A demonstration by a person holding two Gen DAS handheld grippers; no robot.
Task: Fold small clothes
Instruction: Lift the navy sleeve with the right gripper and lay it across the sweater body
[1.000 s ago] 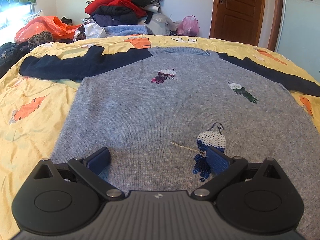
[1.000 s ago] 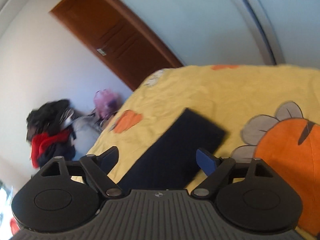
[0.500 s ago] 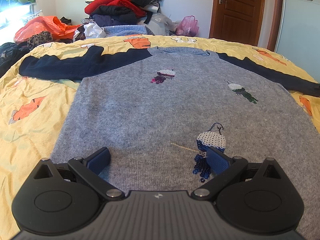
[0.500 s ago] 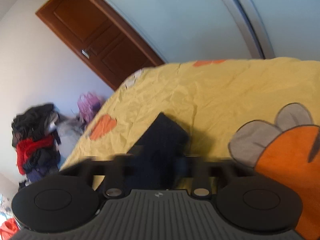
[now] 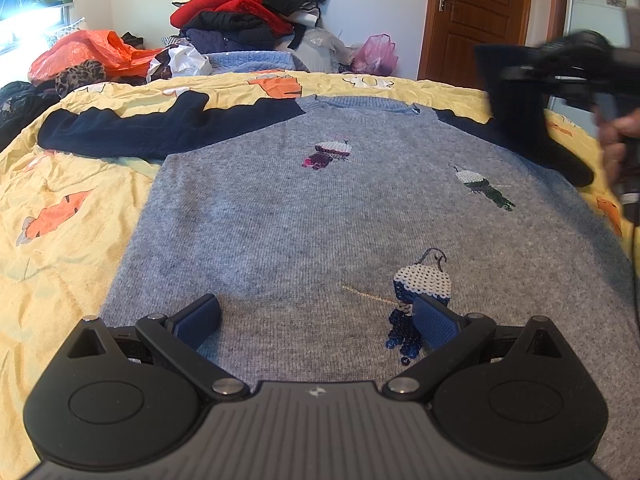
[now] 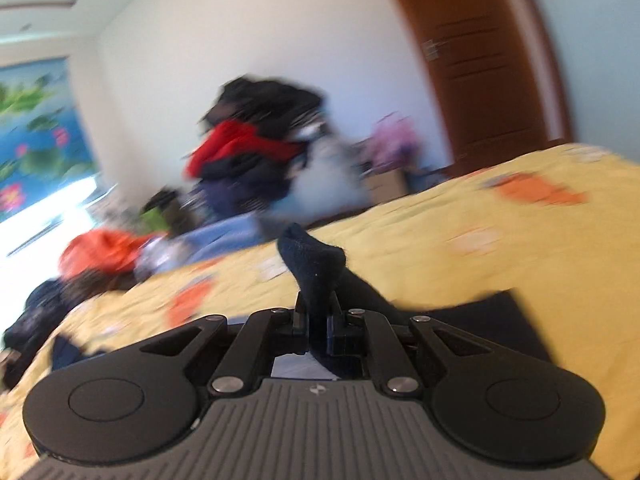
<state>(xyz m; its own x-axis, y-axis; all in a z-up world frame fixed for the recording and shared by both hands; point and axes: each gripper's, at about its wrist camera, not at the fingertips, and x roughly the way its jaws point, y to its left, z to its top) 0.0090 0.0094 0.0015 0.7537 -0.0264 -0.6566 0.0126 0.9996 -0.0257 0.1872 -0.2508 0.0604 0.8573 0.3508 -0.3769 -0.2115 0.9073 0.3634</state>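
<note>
Here the right gripper apparently pinches the navy sleeve.

Right wrist view smeared: clothes pile and door lack detail. Right gripper blurred at far right, hand cut by the frame edge. Sweater near hem hidden, probably beneath left gripper.

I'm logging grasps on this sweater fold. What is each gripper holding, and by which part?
The right gripper pinches the sweater's navy sleeve at its cuff end. The left gripper is open, holding nothing.
</note>
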